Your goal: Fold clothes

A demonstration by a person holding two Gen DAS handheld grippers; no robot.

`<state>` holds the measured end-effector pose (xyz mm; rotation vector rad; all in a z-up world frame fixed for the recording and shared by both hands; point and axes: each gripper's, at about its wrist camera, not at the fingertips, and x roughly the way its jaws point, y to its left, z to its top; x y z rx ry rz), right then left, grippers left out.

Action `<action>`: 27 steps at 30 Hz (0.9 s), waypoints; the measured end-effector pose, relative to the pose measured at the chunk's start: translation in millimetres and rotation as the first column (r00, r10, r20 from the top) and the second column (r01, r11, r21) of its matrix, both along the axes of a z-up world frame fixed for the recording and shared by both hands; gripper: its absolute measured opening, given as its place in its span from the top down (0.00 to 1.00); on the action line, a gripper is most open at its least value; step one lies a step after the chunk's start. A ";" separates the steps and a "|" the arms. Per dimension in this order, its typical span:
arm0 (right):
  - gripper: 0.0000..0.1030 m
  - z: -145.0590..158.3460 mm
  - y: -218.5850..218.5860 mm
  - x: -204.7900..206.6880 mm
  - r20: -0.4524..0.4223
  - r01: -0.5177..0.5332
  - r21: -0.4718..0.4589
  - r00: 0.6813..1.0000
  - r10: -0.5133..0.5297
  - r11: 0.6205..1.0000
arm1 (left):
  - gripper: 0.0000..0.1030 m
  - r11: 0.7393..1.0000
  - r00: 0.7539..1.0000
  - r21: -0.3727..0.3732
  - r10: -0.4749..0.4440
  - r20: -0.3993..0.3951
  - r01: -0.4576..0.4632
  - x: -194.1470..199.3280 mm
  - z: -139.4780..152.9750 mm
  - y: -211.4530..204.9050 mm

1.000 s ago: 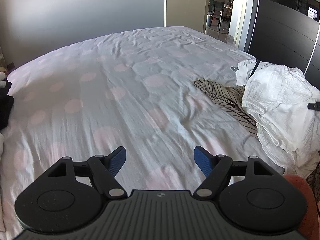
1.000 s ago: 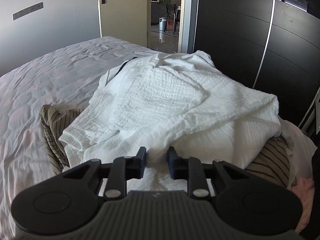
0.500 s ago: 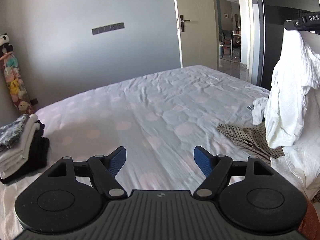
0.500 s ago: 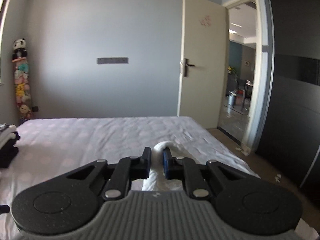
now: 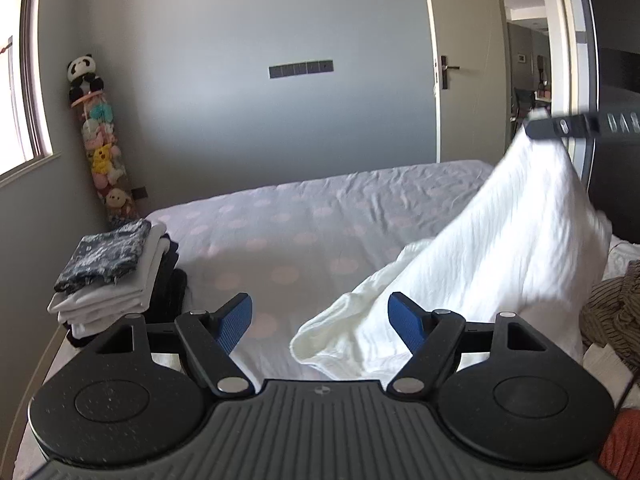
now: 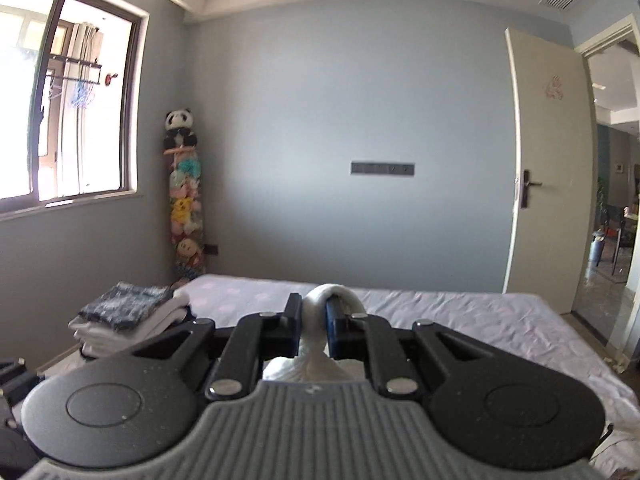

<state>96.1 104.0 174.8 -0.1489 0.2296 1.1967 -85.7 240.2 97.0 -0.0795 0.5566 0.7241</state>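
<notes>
A white textured garment [image 5: 492,264] hangs stretched from the upper right down onto the bed [image 5: 320,224] in the left wrist view. My right gripper [image 6: 314,322] is shut on a bunched fold of this white garment [image 6: 320,316], held high above the bed; the same gripper [image 5: 532,128] shows at the right edge of the left wrist view. My left gripper [image 5: 320,322] is open, low over the bed, with the garment's lower hem lying just beyond its blue pads [image 5: 404,322] and nothing between them.
A stack of folded clothes [image 5: 116,272] sits at the bed's left edge, also in the right wrist view as the folded stack [image 6: 132,312]. A striped garment [image 5: 612,304] lies crumpled at the right. A column of plush toys [image 5: 100,148] stands in the corner. A door [image 6: 548,168] and doorway are at right.
My right gripper has lifted the white garment off the pile and carried it up and leftwards. The left gripper has tilted up and stayed open; the garment now drapes in front of it.
</notes>
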 end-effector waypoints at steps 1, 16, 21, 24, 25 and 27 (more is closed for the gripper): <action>0.86 -21.2 4.0 -3.1 -0.017 -0.015 -0.050 1.000 0.014 0.999 | 0.14 1.000 1.000 -0.013 0.007 -0.024 -0.007 -0.1 -7.1 5.2; 0.68 -233.1 -29.1 -6.6 -0.344 -0.170 -0.459 0.939 0.001 0.872 | 0.14 0.983 0.944 -0.165 -0.125 -0.304 0.077 30.8 -125.4 51.7; 0.60 -223.6 -37.0 24.0 -0.330 -0.119 -0.447 0.943 -0.040 0.887 | 0.14 0.973 0.903 -0.190 -0.194 -0.384 0.128 51.1 -167.2 65.6; 0.59 -230.9 -37.7 42.5 -0.316 -0.071 -0.464 0.944 -0.090 0.883 | 0.14 0.966 0.872 -0.207 -0.234 -0.429 0.157 63.2 -192.3 74.0; 0.59 -235.8 -38.4 48.4 -0.323 -0.062 -0.470 0.940 -0.106 0.880 | 0.14 0.963 0.861 -0.213 -0.247 -0.444 0.167 67.2 -200.6 76.8; 0.59 -246.2 -39.5 60.0 -0.338 -0.045 -0.484 0.931 -0.139 0.874 | 0.14 0.964 0.852 -0.227 -0.235 -0.468 0.141 73.5 -215.1 84.0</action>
